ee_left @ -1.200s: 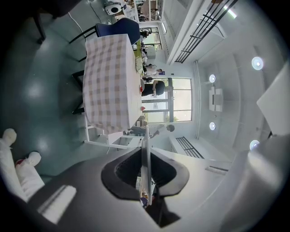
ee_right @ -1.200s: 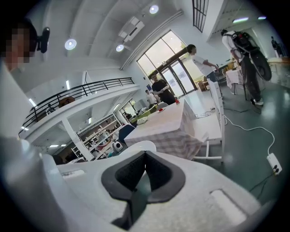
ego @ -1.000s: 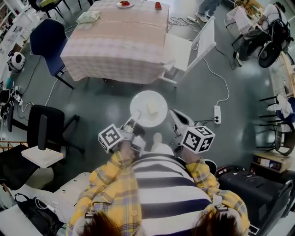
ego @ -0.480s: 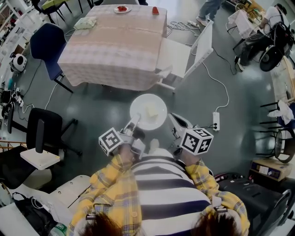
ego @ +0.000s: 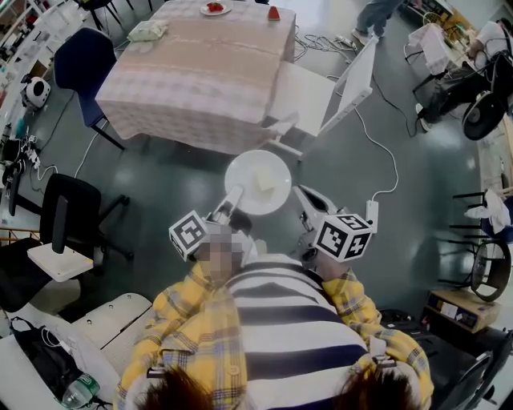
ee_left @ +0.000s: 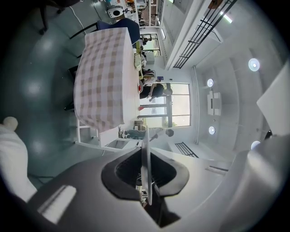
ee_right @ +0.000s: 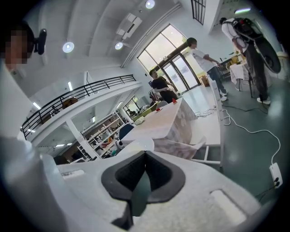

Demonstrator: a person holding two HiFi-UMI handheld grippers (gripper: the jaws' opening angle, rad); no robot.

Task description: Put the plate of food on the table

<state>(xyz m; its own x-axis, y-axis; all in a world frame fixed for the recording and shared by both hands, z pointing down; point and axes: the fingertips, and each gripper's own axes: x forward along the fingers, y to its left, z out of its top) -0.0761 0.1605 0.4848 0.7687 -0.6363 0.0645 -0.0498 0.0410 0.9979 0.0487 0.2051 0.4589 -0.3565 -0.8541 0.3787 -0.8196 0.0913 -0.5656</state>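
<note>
A white plate [ego: 257,182] with a pale piece of food [ego: 264,182] hangs over the grey floor, just short of the table [ego: 200,72] with its checked cloth. My left gripper [ego: 232,195] is shut on the plate's near-left rim. In the left gripper view that rim shows as a thin white edge [ee_left: 145,156] between the pressed jaws, with the table [ee_left: 104,77] ahead. My right gripper [ego: 299,193] is shut and empty beside the plate's right rim. Its own view shows closed jaws [ee_right: 144,156], the plate [ee_right: 137,145] and the table [ee_right: 167,120].
A white chair [ego: 321,88] stands at the table's near-right corner, a blue chair [ego: 76,64] at its left. A black office chair [ego: 68,216] is on the left. A power strip [ego: 371,215] and cable lie on the floor at right. The table carries a dish of red food [ego: 214,8].
The person has stepped toward the table with the plate still in the left gripper; plate and table edge are closer together. Both grippers keep their grip and pose.
</note>
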